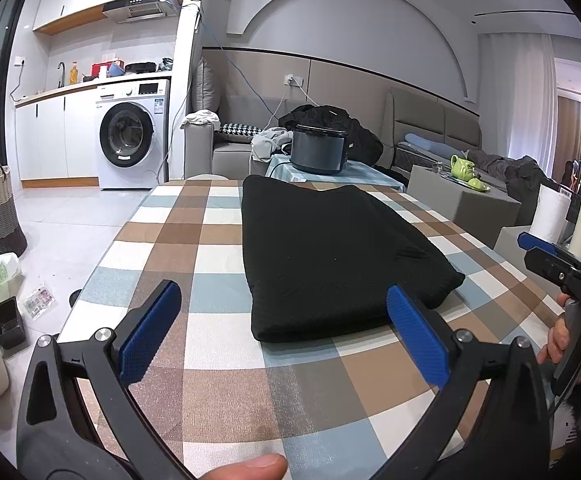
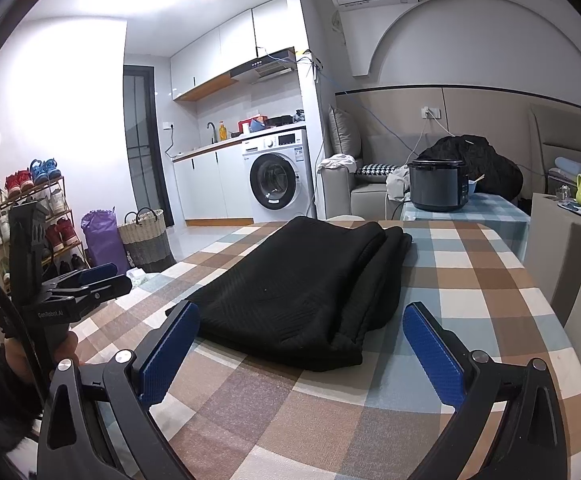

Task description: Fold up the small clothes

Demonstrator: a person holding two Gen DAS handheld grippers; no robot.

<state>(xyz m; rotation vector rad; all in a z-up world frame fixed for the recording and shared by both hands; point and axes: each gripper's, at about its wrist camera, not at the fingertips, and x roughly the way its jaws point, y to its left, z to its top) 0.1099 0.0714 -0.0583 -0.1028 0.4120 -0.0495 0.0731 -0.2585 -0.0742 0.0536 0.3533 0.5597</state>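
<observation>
A black knit garment (image 1: pixel 330 256) is laid lengthwise on the checked table (image 1: pixel 226 400), already doubled over into a long thick slab. The left tool (image 1: pixel 282 332) is held spread wide with nothing between its blue pads (image 1: pixel 150 332), just short of the garment's near edge; its right pad overlaps that near corner in the picture, but contact cannot be told. The right tool (image 2: pixel 302 348) is likewise wide open and empty, hovering at the near end of the cloth. The fabric is judged soft, limp and fairly light, with a ribbed texture that should not slip much between the pads; several layers are stacked, so a pinch has to catch all of them or the fold will slide apart. The near corners or the near hem are judged the best hold for bringing that end over to the far end. The stacked layer edges along the garment's right side (image 2: pixel 374 280) are shown clearly only in the right wrist view; from the left wrist it reads as one flat piece. Each view catches the other tool at its edge.
</observation>
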